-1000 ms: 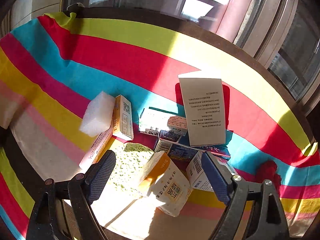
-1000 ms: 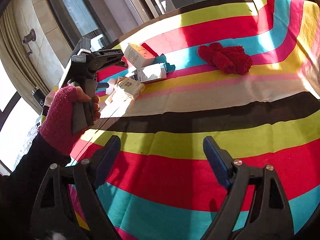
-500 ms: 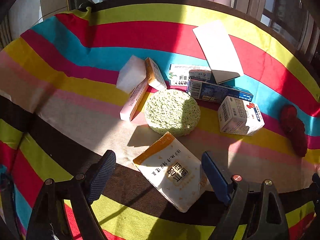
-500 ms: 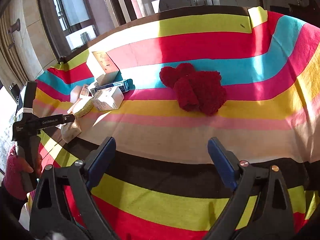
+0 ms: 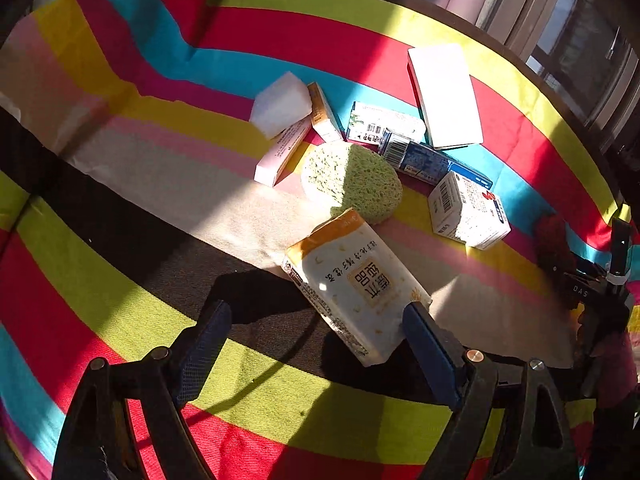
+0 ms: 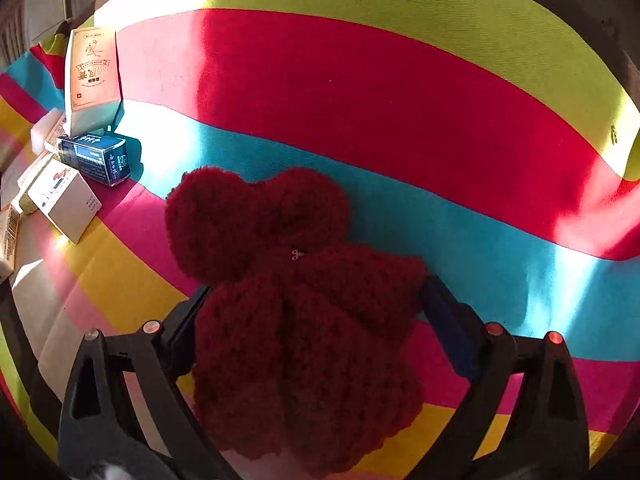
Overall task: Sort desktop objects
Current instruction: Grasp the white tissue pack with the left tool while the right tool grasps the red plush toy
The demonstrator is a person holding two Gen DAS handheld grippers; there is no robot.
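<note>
R gripper [image 6: 312, 312] jaws spread around red knit hat [image 6: 296, 308], lower center. L gripper [image 5: 316, 344] jaws spread, tissue pack [image 5: 356, 284] just ahead, center frame.

A striped multicoloured tablecloth [image 5: 120, 264] covered the table. On it lay a white-and-orange tissue pack [image 5: 356, 284], a round green sponge [image 5: 352, 178] at its twelve o'clock, and a red knitted hat [image 6: 296, 312].

We are looking at home setting: striped multicolour tablecloth [image 5: 120, 208] covering table, sunlight falling across it beside tall windows [image 5: 568, 36]; household clutter lying about — medicine-style boxes [image 5: 466, 210], sponge [image 5: 352, 180], tissue pack [image 5: 356, 284], red knitted item [image 6: 296, 304].
</note>
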